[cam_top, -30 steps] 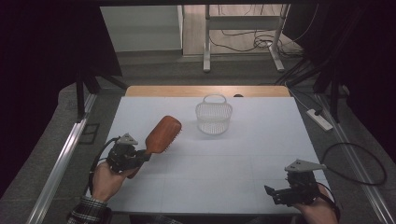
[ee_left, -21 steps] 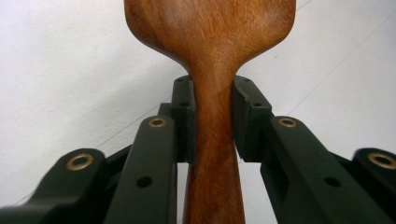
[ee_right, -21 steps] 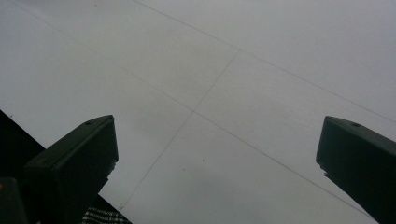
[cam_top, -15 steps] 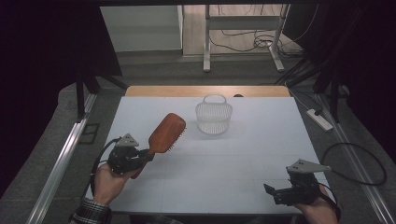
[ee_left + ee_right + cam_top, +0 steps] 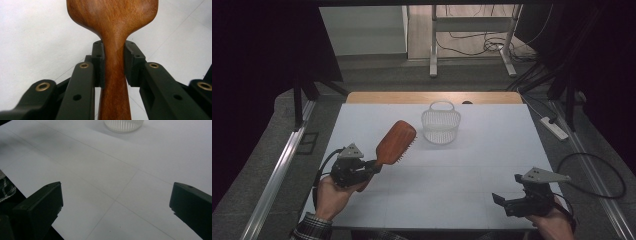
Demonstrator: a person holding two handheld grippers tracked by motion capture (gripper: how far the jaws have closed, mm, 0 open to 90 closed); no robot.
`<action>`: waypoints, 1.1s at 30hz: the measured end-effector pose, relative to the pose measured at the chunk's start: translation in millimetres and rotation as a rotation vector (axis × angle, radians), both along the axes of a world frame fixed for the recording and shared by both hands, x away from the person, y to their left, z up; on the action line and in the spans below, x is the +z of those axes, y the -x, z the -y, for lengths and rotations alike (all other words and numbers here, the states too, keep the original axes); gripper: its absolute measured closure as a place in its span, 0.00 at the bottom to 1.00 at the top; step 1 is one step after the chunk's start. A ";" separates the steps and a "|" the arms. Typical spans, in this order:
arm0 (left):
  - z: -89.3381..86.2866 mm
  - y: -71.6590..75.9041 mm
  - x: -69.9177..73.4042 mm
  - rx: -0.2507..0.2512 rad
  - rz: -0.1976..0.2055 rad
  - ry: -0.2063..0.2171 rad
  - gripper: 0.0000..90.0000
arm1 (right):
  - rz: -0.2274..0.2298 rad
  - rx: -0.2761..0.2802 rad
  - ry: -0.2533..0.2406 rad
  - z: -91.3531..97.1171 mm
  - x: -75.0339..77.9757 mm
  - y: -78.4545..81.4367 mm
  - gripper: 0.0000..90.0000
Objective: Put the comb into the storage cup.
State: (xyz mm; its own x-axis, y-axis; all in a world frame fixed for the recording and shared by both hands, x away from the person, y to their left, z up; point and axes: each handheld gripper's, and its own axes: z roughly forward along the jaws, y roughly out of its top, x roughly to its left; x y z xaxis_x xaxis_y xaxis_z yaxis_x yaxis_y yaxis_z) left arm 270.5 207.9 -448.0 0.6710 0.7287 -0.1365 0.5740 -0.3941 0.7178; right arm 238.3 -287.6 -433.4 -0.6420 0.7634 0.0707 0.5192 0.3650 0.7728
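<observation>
A wooden hairbrush (image 5: 396,141) hangs above the left part of the white table, its head tilted up and to the right, with short bristles showing along its lower right edge. My left gripper (image 5: 373,166) is shut on its handle. In the left gripper view the two pads (image 5: 98,60) press the narrow neck of the hairbrush (image 5: 112,20) from both sides. A white slatted basket (image 5: 441,126) stands at the back middle, apart from the brush. My right gripper (image 5: 507,190) rests near the front right edge, open, with bare table between its jaws (image 5: 116,197).
The white table sheet (image 5: 472,165) ends at a wooden strip (image 5: 432,97) behind the basket (image 5: 123,124). A metal rail (image 5: 279,170) runs along the left side. On the floor to the right lie a power strip (image 5: 554,127) and cables.
The left hand has rolled the hairbrush a little, so more of its broad back and its bristles show. The right gripper has stayed where it was.
</observation>
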 end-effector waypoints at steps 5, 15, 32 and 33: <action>4.4 1.3 2.2 -0.010 0.012 0.012 0.81 | 0.025 0.035 -0.021 -4.9 6.7 -6.0 0.00; 11.1 0.0 4.5 -0.034 0.023 0.018 0.81 | -0.010 0.083 -0.143 -16.3 17.4 -20.5 0.00; 22.0 -2.6 8.1 -0.057 0.037 0.039 0.81 | -0.023 0.115 -0.151 -42.4 23.7 -41.0 0.00; 22.7 -2.9 8.4 -0.058 0.038 0.040 0.81 | -0.024 0.116 -0.152 -43.7 24.0 -42.2 0.00</action>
